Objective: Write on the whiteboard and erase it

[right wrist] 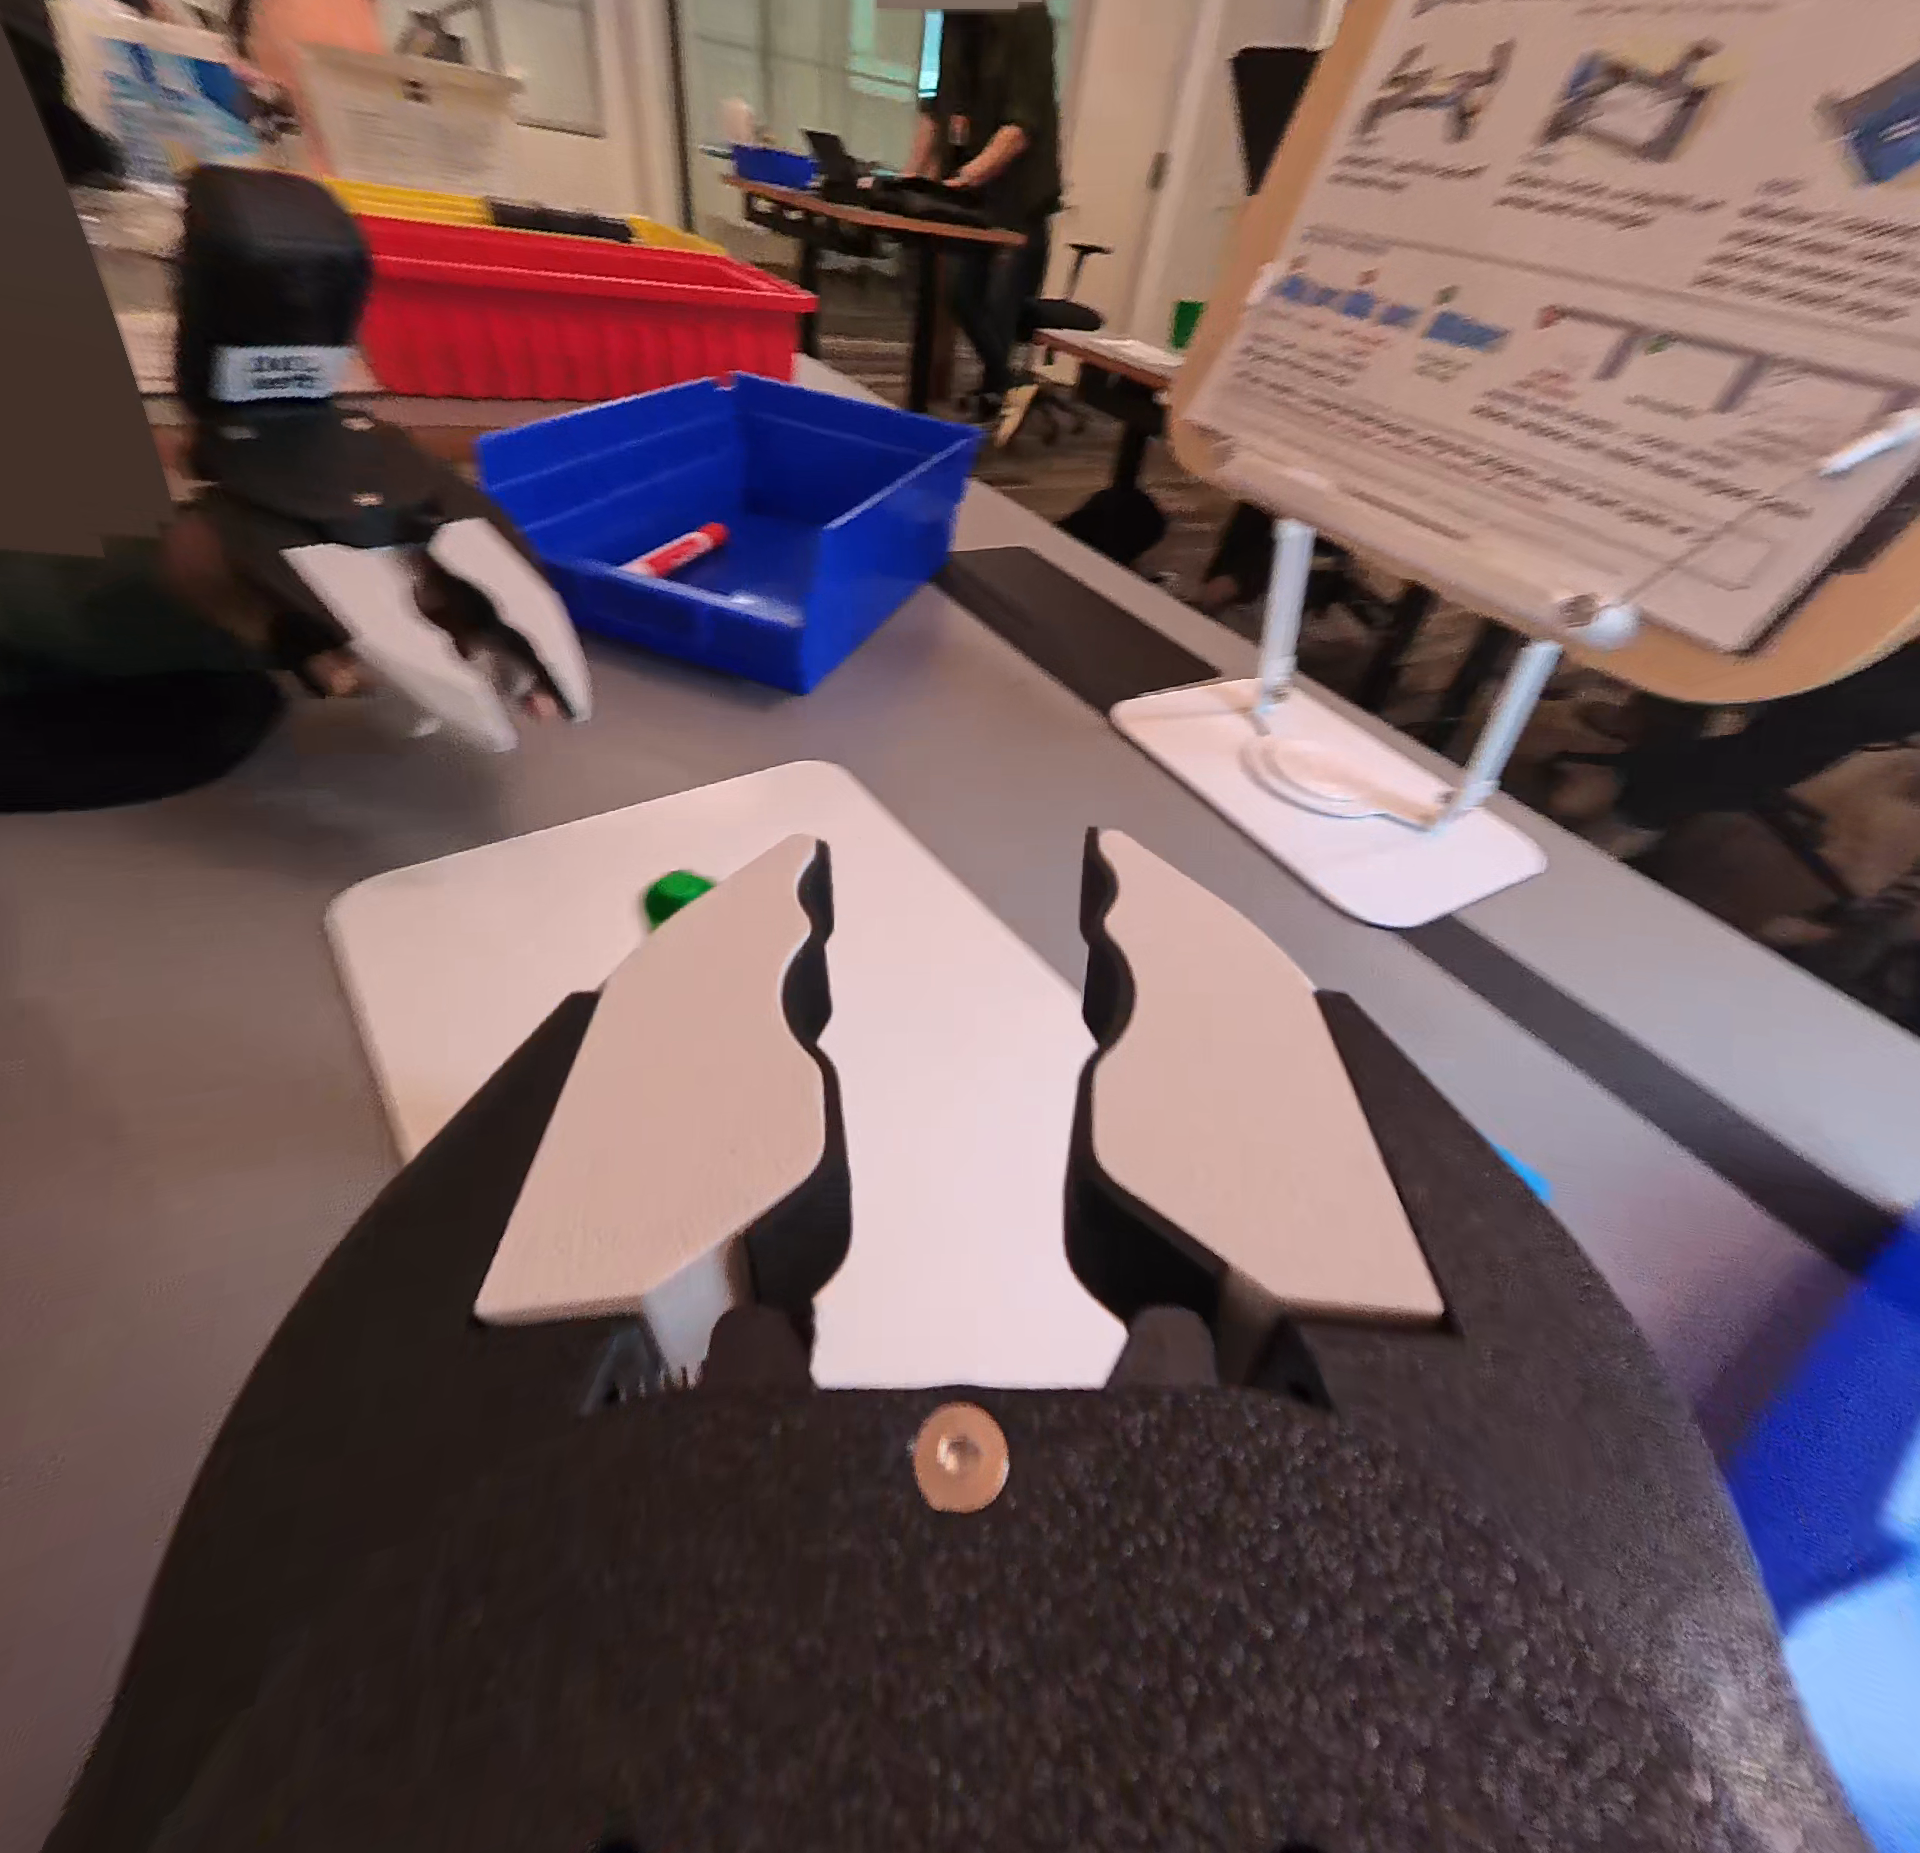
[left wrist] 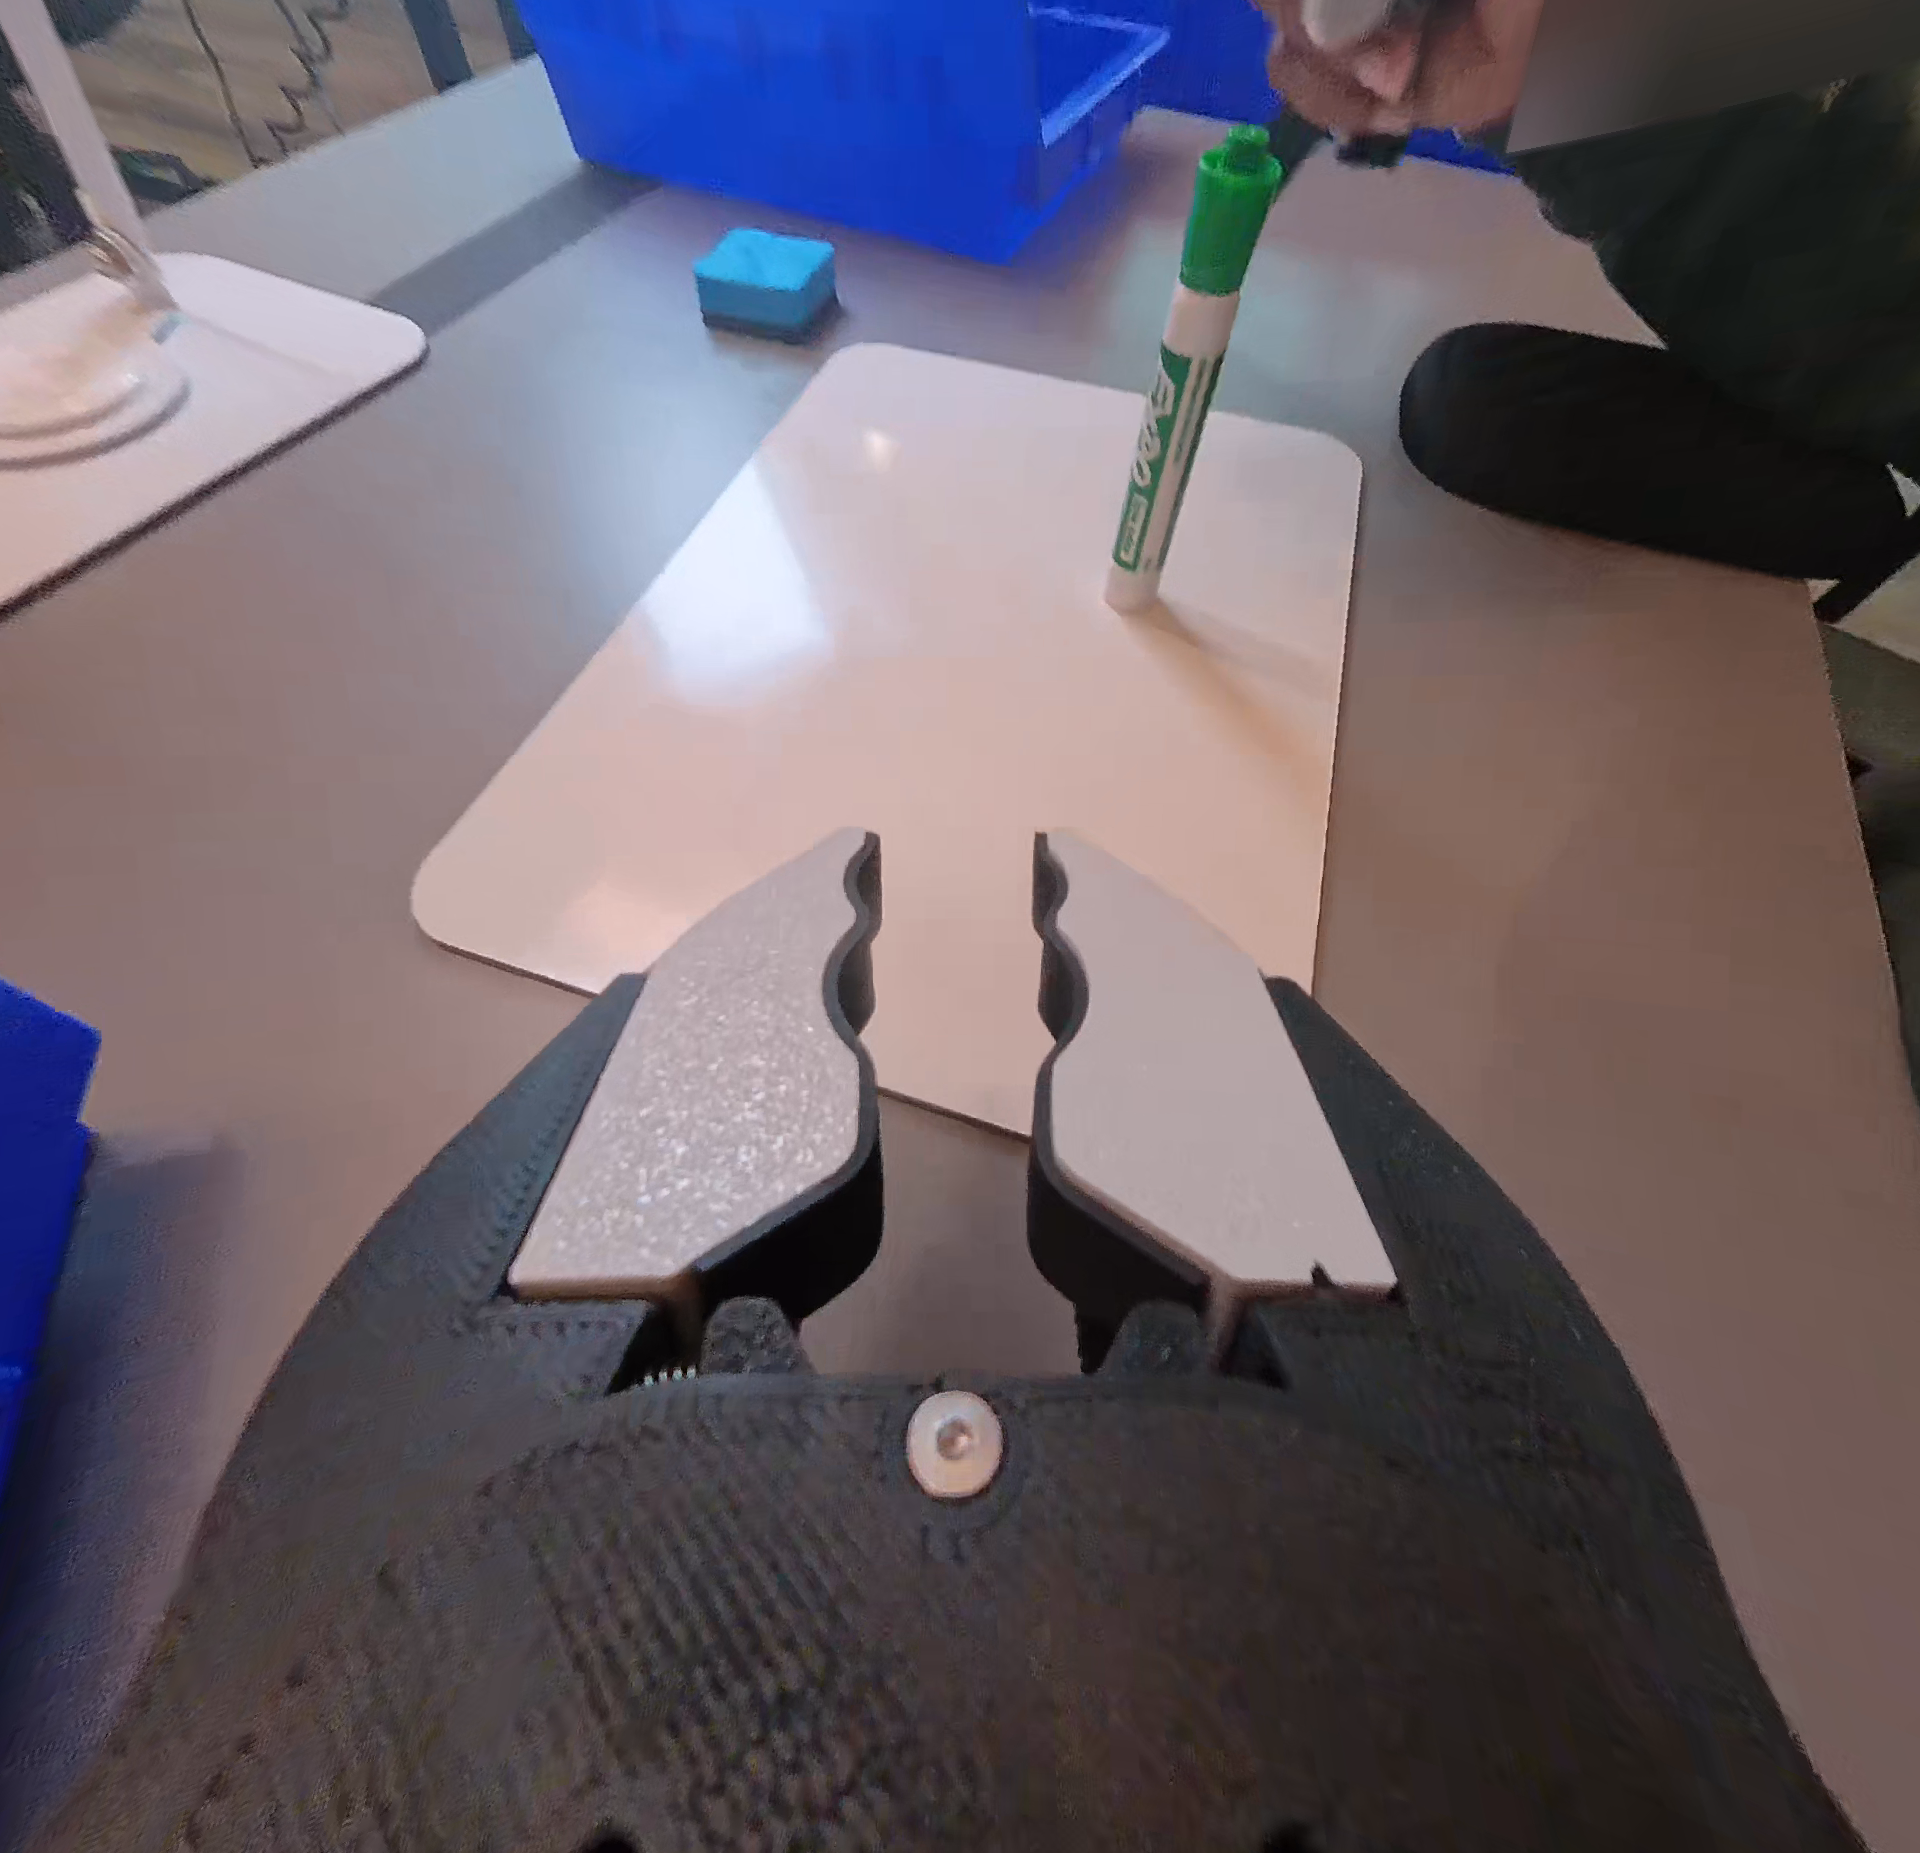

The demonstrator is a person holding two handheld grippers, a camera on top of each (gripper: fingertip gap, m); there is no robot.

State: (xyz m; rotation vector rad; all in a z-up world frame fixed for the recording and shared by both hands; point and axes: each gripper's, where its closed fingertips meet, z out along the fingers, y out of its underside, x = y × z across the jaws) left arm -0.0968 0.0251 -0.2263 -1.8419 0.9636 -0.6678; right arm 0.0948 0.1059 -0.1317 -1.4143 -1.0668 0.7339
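**Visitor:** What was on the bench when you looked over?

**Onlooker:** A grey matte table, and flat on it a glossy white rounded-corner whiteboard with nothing written on it. Beyond its far edge sat a deep blue plastic bin, and just in front of that a small teal block eraser with a dark felt base, well apart from the board.

**Visitor:** And the pen?

**Onlooker:** A slim white-barrelled marker with a green cap and green label stood nearly upright on its flat tail, on the board's far right part. It was capped, with the cap uppermost.

**Visitor:** Was anyone holding it?

**Onlooker:** Not that I could see. The right gripper had its fingers spread with nothing between them; the marker was just outside its left finger, mostly hidden. A fingertip seemed to touch the cap, but I couldn't say for certain. The left gripper hovered over the board's near edge, likewise spread and empty.

**Visitor:** How would it handle?

**Onlooker:** Light, stiff and smooth, I'd judge, and tippy on that slick surface. I'd pinch it across the barrel mid-label; the cap must come off before any writing.
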